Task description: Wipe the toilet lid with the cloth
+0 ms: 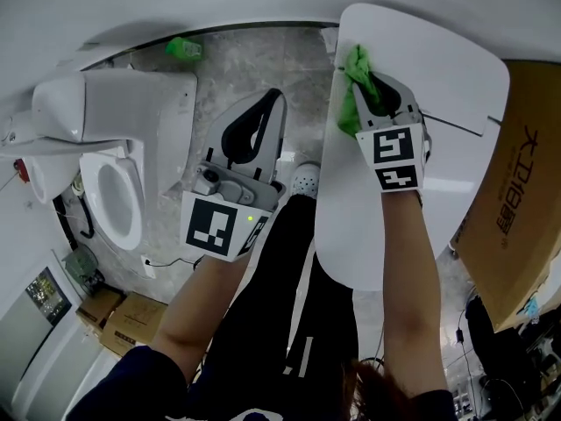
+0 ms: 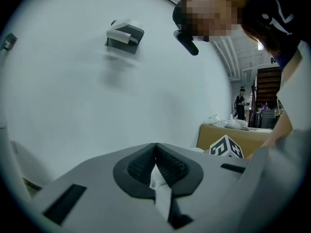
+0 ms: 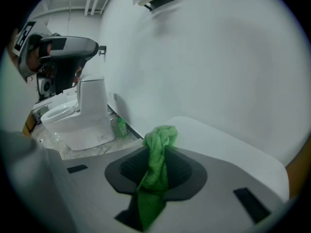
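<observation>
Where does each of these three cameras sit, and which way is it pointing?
Head view: on the person's head, looking steeply down at the toilet lid, toilet and floor; the forearms, left tongs and right tongs show.
Left gripper view: on the left tongs, facing the white wall; its shut jaws and the person's upper body show.
Right gripper view: on the right tongs, facing lid and wall; its jaws clamp the green cloth.
Shared: head and right gripper views both show cloth, lid and toilet.
</observation>
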